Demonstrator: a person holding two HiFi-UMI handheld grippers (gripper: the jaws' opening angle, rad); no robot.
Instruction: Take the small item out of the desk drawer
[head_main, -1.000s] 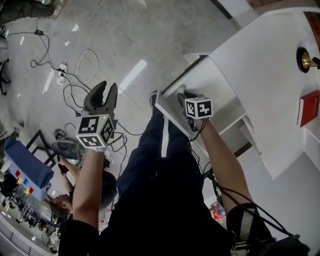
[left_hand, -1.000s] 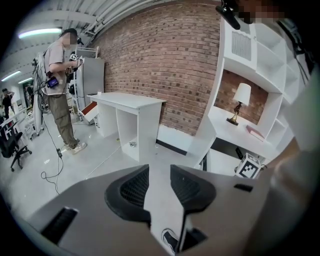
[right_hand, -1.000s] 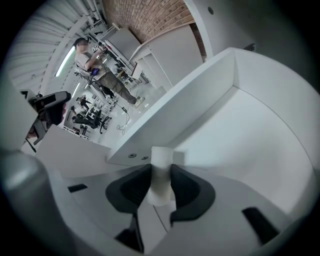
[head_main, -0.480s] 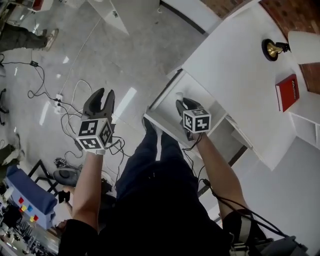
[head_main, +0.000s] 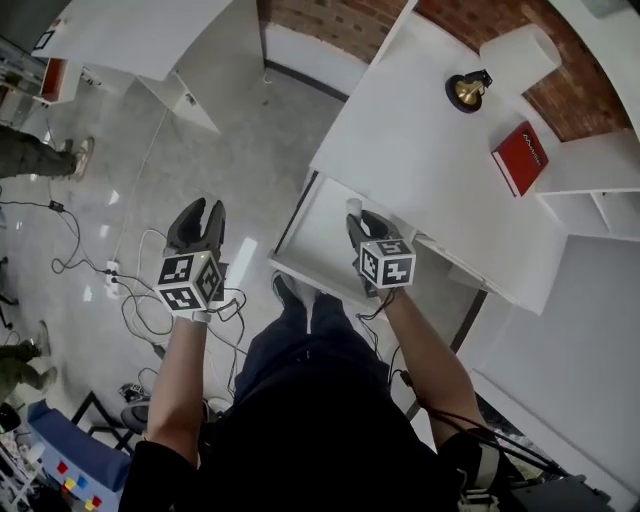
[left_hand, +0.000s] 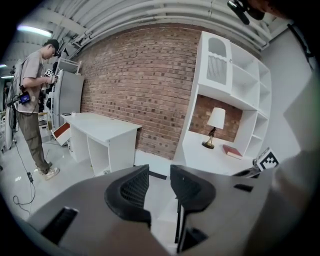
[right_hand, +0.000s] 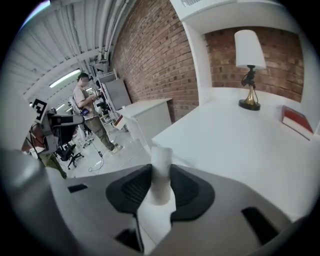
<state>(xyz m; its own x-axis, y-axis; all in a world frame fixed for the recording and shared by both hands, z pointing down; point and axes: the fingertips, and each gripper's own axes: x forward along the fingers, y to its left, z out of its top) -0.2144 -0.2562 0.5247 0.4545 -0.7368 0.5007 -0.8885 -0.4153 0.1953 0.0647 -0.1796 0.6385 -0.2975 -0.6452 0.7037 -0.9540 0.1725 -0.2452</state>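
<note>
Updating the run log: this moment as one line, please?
right hand-held gripper: shut on white cylinder | left hand-held gripper: open, empty | drawer: open

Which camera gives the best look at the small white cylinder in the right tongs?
The right gripper view: the white cylinder stands upright, clamped between the pads of the right tongs. The head view shows only its top end poking past the tongs. The left gripper view doesn't show it.

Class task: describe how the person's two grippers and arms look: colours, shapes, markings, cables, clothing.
The left gripper and right gripper have dark grey curved jaws with black ribbed pads. Each carries a white cube of black square markers. A black cable trails from the right one. Sleeves are short and black.
</note>
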